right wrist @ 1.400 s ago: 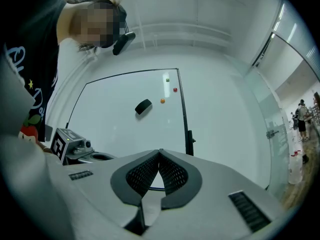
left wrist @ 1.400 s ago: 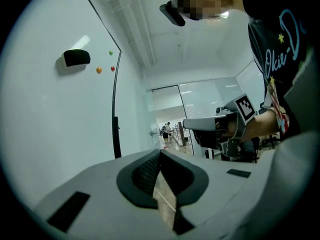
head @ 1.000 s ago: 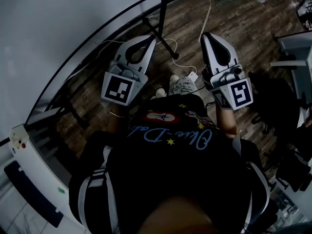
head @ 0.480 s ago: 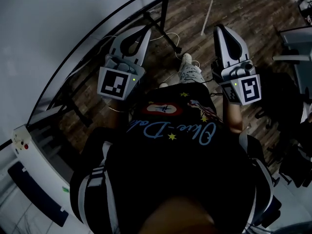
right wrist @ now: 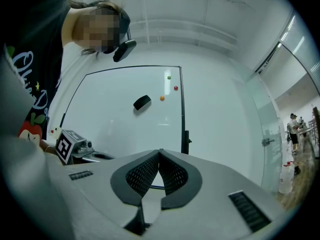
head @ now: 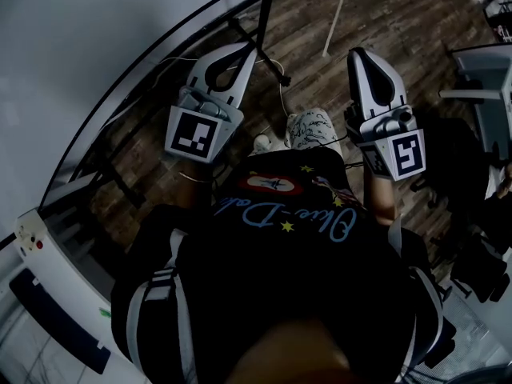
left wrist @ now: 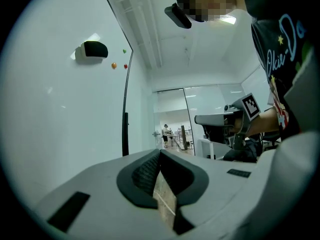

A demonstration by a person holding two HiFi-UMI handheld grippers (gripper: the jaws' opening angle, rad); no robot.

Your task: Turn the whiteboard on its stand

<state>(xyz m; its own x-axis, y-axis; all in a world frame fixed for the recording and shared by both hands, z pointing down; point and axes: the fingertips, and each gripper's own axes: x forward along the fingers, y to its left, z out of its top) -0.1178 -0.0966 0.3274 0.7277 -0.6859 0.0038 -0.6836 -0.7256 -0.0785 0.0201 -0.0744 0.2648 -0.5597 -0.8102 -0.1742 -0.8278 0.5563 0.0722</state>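
The whiteboard (head: pixel 88 46) fills the upper left of the head view, its black-framed edge (head: pixel 152 70) curving close to my left side. Its black stand pole (head: pixel 268 2) rises just beyond my left gripper (head: pixel 246 50), which is shut on nothing and sits a short way off the frame. My right gripper (head: pixel 358 54) hangs over the wooden floor, farther from the board, also shut and empty. In the right gripper view the whiteboard (right wrist: pixel 115 124) faces me with a black eraser (right wrist: pixel 142 102) and small magnets (right wrist: pixel 168 88) on it. In the left gripper view the whiteboard (left wrist: pixel 60 114) runs along the left.
White and black cables (head: pixel 282 94) trail over the floor by the stand's feet (head: pixel 264 54). A grey desk (head: pixel 484 70) and dark chairs stand at the right. A white machine (head: pixel 44 238) sits at the lower left. Glass walls and distant people (left wrist: pixel 165 133) lie ahead.
The person's feet have shifted on the floor and the view has slid a little. Both grippers stay shut in nearly the same places.
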